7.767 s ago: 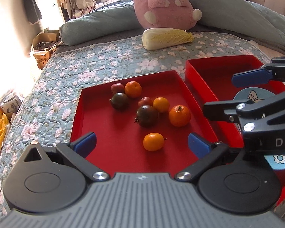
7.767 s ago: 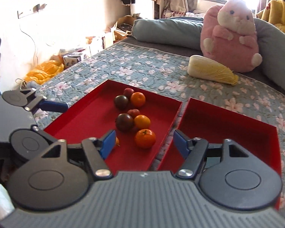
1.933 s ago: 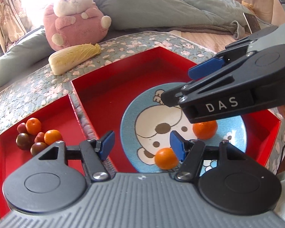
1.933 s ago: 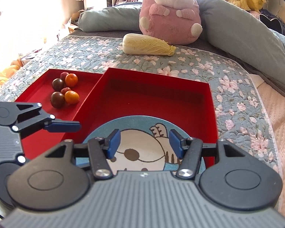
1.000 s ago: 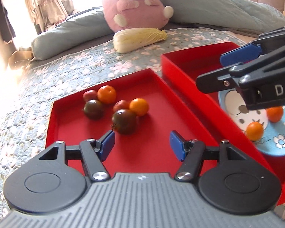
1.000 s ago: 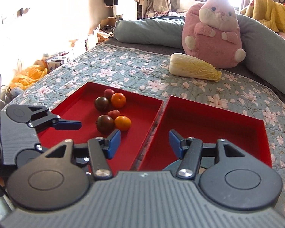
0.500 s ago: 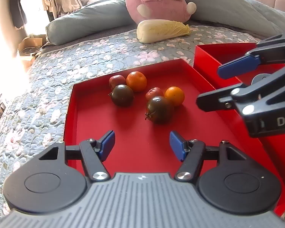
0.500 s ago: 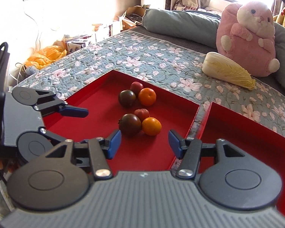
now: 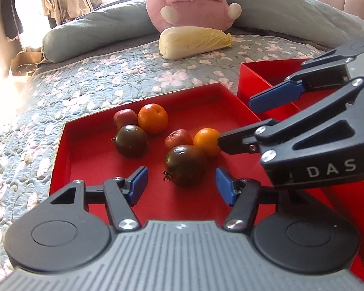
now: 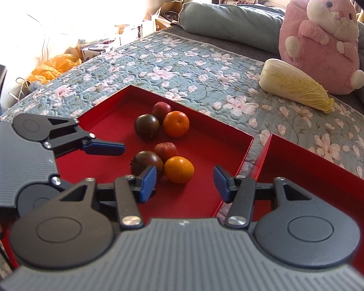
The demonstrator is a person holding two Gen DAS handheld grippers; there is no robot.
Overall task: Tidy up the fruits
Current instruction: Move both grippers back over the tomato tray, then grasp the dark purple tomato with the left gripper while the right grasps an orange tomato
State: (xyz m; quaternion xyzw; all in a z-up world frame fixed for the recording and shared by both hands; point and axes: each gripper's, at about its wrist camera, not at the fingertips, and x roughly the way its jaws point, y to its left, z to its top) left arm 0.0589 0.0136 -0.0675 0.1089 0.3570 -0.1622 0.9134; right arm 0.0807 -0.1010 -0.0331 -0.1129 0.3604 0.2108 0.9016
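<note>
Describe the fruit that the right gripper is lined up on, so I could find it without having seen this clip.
Start at the left red tray on the floral quilt; six fruits lie in two clusters of three. In the cluster nearer the grippers, take the orange one, beside a dark brownish tomato and a small red fruit. It is that cluster's only orange fruit.

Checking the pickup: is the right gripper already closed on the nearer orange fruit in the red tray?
No: the right gripper is open, and the nearer orange fruit sits untouched on the red tray.

Red tray [image 9: 65,160]; orange, red, dark maybe brownish-purple fruits [image 9: 184,161]; blue floral quilt [image 10: 182,72].
</note>
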